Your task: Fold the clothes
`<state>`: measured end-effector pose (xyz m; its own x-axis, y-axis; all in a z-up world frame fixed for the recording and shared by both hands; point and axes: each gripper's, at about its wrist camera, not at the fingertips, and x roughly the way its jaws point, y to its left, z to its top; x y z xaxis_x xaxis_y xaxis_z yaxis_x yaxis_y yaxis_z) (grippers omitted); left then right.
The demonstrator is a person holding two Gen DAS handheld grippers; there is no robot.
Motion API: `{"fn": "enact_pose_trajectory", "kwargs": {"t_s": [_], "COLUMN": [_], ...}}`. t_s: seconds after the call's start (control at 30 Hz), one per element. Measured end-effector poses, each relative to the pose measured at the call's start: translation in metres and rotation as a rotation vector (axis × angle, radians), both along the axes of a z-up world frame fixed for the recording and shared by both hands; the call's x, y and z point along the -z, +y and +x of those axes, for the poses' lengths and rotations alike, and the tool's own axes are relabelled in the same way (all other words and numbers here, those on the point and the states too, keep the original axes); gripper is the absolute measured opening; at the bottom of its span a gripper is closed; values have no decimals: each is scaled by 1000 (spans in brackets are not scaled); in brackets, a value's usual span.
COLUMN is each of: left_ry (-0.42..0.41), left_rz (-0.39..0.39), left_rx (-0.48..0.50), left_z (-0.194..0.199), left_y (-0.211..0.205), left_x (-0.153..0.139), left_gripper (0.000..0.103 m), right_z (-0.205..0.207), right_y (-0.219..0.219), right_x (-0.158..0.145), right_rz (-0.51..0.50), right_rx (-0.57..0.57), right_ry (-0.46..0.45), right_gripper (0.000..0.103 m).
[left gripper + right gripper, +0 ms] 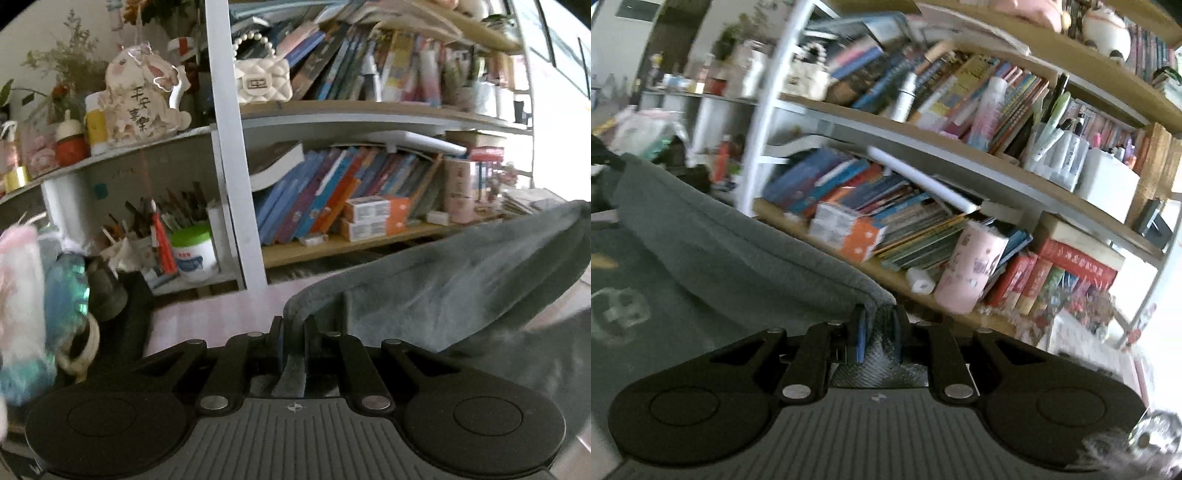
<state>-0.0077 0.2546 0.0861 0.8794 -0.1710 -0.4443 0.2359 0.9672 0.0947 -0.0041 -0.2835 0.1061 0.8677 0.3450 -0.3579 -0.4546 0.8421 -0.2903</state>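
Left gripper (293, 332) clamped on an edge of the grey garment (461, 280), cloth pinched between the two fingers. Right gripper (879, 325) clamped the same way on another edge of this garment (713, 236).

From the left gripper, garment stretched away to the right and far, lifted in a long band, one more part hanging lower at the right. From the right gripper, garment stretched to the left, its hem thick and folded over, with a pale print (617, 314) lower left, blurred.

Bookshelf (369, 110) close behind on the far side, full of leaning books (325, 192). White post (229, 147) of the shelf just beyond the left gripper. Pink cup (971, 269) near and right of the right gripper, on the lowest board.

Pink striped surface (221, 317) under the left gripper, only a small part visible. Soft toys (22, 288) at the near left. White jar (194, 254) and pens (177, 206) farther left.
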Motion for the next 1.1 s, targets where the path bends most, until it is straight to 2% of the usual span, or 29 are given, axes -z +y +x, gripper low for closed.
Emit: {"fn": "enact_pose_trajectory", "kwargs": {"t_s": [0.13, 0.27, 0.43, 0.5, 0.53, 0.63, 0.67, 0.73, 0.83, 0.9, 0.93, 1.03, 1.1], "left_ry": [15, 66, 96, 100, 102, 100, 103, 115, 131, 146, 153, 138, 140], "left_rz": [-34, -84, -154, -180, -194, -308, -372, -560, -820, -950, -1007, -1089, -1102], "left_rx": [1, -9, -25, -36, -43, -88, -104, -140, -188, -214, -225, -216, -224], "left_z": [-44, -74, -105, -115, -120, -133, -136, -139, -135, -126, -122, -108, -97], "left_y": [4, 14, 24, 26, 27, 35, 40, 53, 69, 75, 77, 75, 72], "left_x": [21, 50, 78, 83, 86, 91, 93, 100, 114, 124, 128, 133, 135], "left_gripper": [10, 14, 17, 22, 28, 59, 62, 62, 62, 62, 62, 62, 62], "right_z": [-67, -110, -138, -145, -149, -158, -161, -168, -173, -175, -176, -169, -159], "right_y": [-10, -8, -4, -4, -4, -5, -6, -11, -22, -31, -35, -46, -53], "right_x": [14, 37, 70, 77, 80, 85, 86, 88, 90, 93, 96, 103, 109], "right_rz": [50, 51, 41, 52, 55, 55, 59, 88, 221, 398, 498, 756, 918], "right_rx": [-60, -80, -62, -48, -41, -17, -9, 7, 21, 10, -5, 5, 57], "right_ry": [29, 100, 193, 218, 231, 280, 305, 346, 424, 489, 521, 604, 669], "right_gripper": [14, 14, 16, 17, 19, 37, 41, 46, 54, 63, 64, 67, 67]}}
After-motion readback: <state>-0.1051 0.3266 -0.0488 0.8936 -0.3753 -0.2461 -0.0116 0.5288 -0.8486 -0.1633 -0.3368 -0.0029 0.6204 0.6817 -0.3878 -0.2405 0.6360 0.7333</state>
